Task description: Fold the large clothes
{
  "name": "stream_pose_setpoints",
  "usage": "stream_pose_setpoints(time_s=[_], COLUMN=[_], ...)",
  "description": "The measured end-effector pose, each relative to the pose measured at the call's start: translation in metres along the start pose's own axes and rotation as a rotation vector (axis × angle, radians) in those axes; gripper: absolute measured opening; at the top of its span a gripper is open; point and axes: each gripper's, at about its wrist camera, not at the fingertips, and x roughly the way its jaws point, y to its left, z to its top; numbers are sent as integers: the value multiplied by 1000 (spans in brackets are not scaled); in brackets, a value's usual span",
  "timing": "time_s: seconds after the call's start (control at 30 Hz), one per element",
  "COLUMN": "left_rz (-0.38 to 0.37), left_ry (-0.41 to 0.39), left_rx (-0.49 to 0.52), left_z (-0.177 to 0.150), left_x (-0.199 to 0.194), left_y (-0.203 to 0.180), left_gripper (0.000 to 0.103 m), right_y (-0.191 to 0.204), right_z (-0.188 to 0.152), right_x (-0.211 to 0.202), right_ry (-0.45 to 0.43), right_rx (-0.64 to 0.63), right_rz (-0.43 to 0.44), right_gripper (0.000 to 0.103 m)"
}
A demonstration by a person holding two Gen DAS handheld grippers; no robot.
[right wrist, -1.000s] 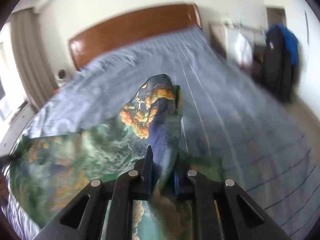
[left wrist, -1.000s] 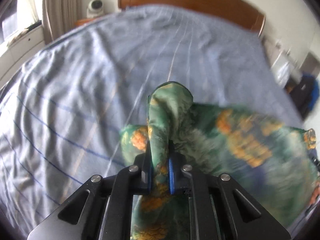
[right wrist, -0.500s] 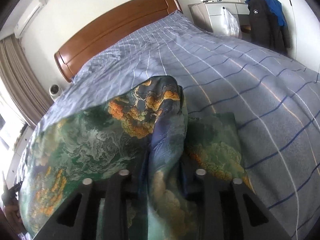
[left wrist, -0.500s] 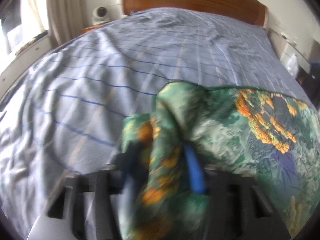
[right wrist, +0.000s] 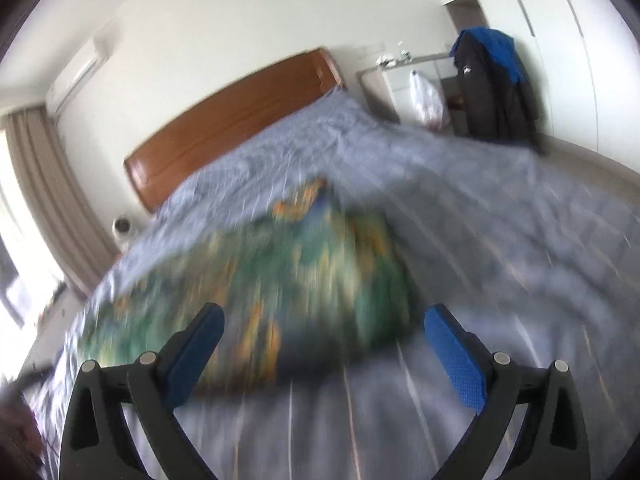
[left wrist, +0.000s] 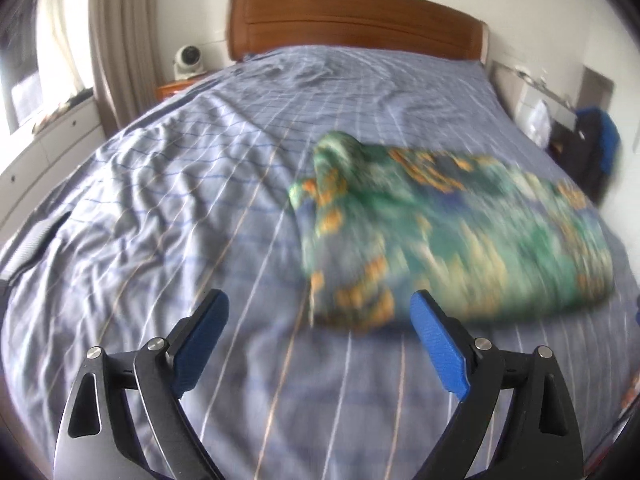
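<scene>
A green garment with orange and blue print (left wrist: 448, 236) lies folded over on the blue striped bed cover (left wrist: 180, 208). My left gripper (left wrist: 320, 320) is open and empty, pulled back just short of the garment's near left corner. In the right wrist view the same garment (right wrist: 280, 292) lies ahead, blurred by motion. My right gripper (right wrist: 324, 328) is open and empty, just short of the garment's near edge.
A wooden headboard (left wrist: 352, 24) stands at the far end of the bed. A small white camera (left wrist: 188, 60) sits on a bedside stand at the left. A dark and blue jacket (right wrist: 492, 84) hangs by a white cabinet at the right.
Both grippers were shut on the garment's corners and carried them forward. They have opened, let the garment drop onto the bed, and drawn back from it.
</scene>
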Motion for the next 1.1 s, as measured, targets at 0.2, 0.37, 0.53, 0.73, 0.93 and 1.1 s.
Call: stream_pose_setpoints(time_s=[0.2,0.37,0.53,0.73,0.93,1.1], left_rz=[-30,-54,-53,-26,-12,-8], left_ry=[39,29,41,67,77,79], left_rx=[27,15,3,-35,-84,-66], left_z=[-49,-71,-88,-98,-101,-103], left_x=[-34,-47,-52,-55,-56,-58], left_y=[-18,-30,-35,-24,-14,-17], left_gripper=[95,95,95,95,95,95], right_y=[9,14,23,28,28,28], right_z=[-70,-85,-87,-97,-95,-97], right_x=[-40,-48,-57,-62,-65,-65], right_ry=[90,111,98,105,87,92], right_rx=[-121,-182,-196,-231,-232,-232], right_rz=[-13,-31,-23,-19,-9,-3], right_gripper=[99,99,99,99,100,99])
